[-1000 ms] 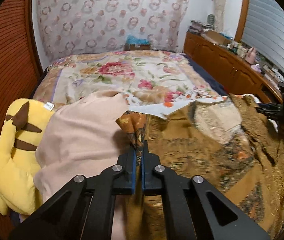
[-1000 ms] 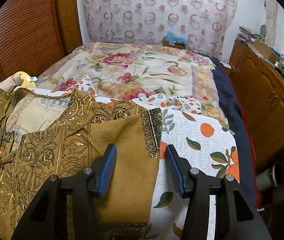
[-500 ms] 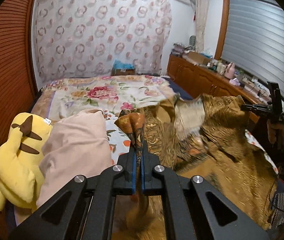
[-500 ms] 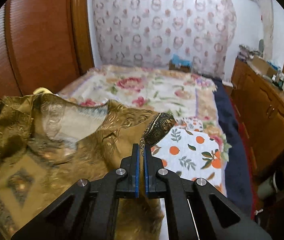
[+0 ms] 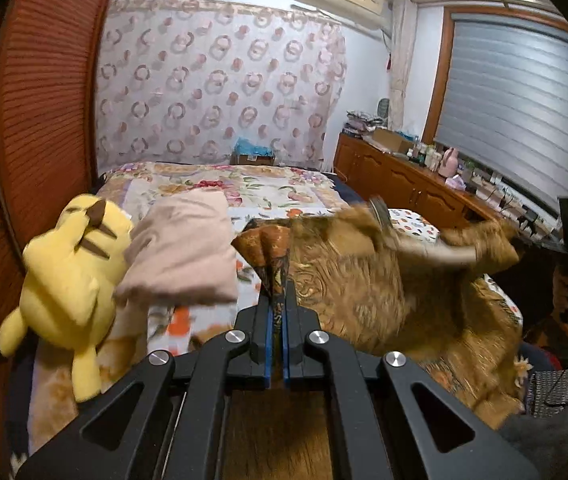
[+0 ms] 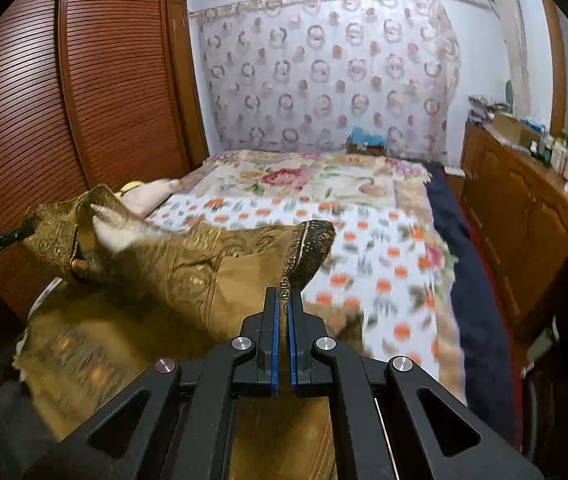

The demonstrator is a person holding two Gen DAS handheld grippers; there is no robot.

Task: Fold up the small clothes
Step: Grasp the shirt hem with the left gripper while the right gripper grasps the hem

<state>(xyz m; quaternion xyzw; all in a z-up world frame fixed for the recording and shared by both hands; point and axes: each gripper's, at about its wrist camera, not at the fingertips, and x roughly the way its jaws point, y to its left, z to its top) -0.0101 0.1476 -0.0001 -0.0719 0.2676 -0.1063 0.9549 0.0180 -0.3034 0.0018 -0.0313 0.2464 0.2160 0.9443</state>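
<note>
Both hand-held grippers clamped tight: left (image 5: 277, 312) pinches one corner of the top (image 5: 396, 292), right (image 6: 282, 300) the other. Top hangs stretched btwn them above the bed (image 6: 384, 248), spanning 9-to-3, body drooping twd 6.

Left wrist: we look along our fingers, angled down over the bed (image 5: 243, 184), near its left side.
Right wrist: same heading, nearer the sideboard (image 6: 524, 216).
Shared: bed, curtain (image 5: 219, 80), brown garment (image 6: 187, 280).

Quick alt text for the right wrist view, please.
The right gripper is shut on a dark-trimmed edge of the gold patterned garment, which hangs lifted above the bed. A slatted wooden wardrobe stands left, a wooden dresser right.
</note>
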